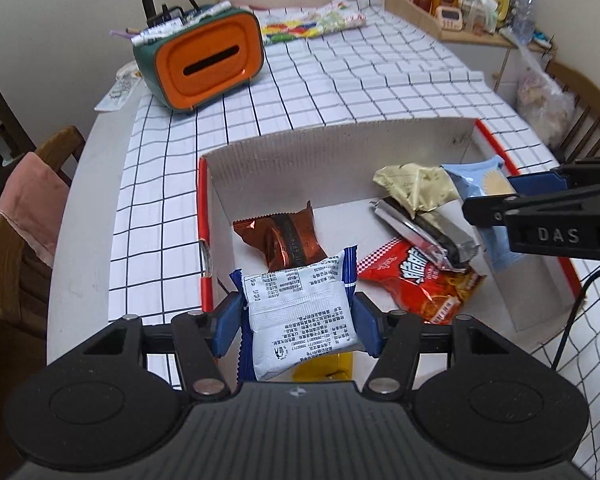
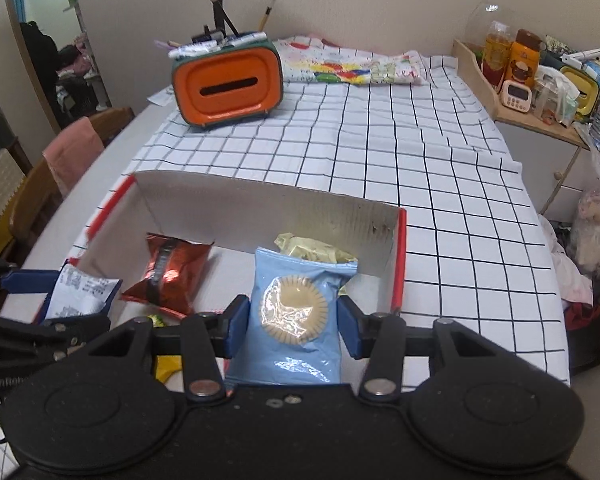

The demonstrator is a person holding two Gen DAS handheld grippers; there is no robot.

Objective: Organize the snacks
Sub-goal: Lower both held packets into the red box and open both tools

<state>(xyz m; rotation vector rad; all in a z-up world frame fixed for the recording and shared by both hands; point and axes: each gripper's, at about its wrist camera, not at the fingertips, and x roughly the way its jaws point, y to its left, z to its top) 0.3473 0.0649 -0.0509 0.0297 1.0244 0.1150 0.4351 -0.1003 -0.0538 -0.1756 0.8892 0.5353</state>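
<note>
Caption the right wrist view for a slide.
Right gripper holds a light blue biscuit packet over the cardboard box.

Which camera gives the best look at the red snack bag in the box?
The left wrist view: the red bag lies in plain sight on the box floor, only a silver packet overlapping its top. The right wrist view does not show it clearly; the gripper body hides that area.

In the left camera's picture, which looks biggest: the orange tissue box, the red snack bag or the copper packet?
1. Orange tissue box
2. Red snack bag
3. Copper packet
The box sits farther away, so it is truly larger.
</note>
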